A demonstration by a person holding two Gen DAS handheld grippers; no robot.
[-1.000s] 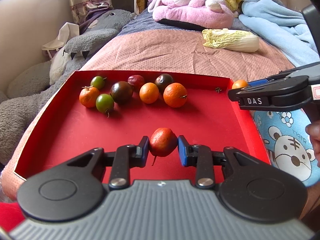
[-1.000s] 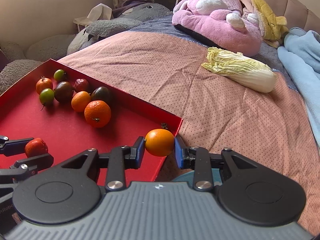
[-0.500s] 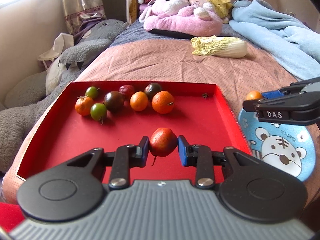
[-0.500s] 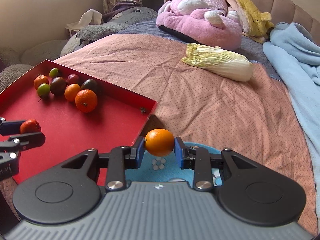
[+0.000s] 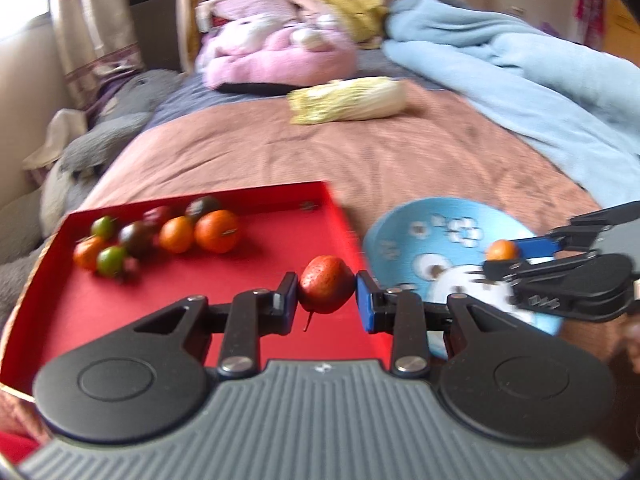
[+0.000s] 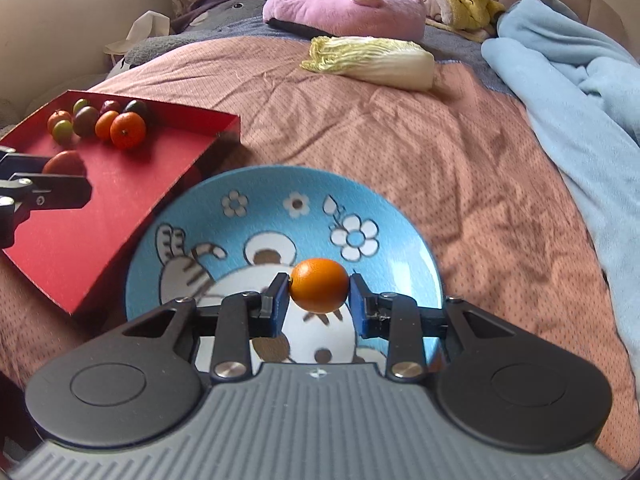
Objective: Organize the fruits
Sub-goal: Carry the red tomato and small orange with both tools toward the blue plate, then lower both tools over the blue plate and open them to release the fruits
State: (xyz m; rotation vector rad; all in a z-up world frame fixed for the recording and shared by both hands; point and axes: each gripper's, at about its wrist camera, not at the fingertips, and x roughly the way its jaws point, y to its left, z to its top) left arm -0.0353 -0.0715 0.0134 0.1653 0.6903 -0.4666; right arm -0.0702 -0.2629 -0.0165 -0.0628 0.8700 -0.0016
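My left gripper (image 5: 326, 298) is shut on a red speckled fruit (image 5: 325, 284), held above the right edge of the red tray (image 5: 200, 312). My right gripper (image 6: 319, 300) is shut on a small orange fruit (image 6: 319, 290), held over the blue cartoon plate (image 6: 384, 216). The plate (image 5: 404, 224) lies on the bed just right of the tray (image 6: 104, 200). Several fruits (image 5: 160, 234) sit clustered at the tray's far left: orange, green and dark ones. The right gripper with its orange fruit (image 5: 502, 250) shows in the left wrist view; the left gripper with the red fruit (image 6: 64, 162) shows in the right wrist view.
A napa cabbage (image 6: 372, 62) lies on the pink bedspread beyond the plate. A pink plush toy (image 6: 344, 4) is at the head of the bed, a light blue blanket (image 6: 580, 80) along the right, grey plush toys (image 5: 88, 144) on the left.
Both grippers have moved right with their fruits. The right gripper now hangs over the middle of the blue plate; the left gripper has reached the tray's right edge.
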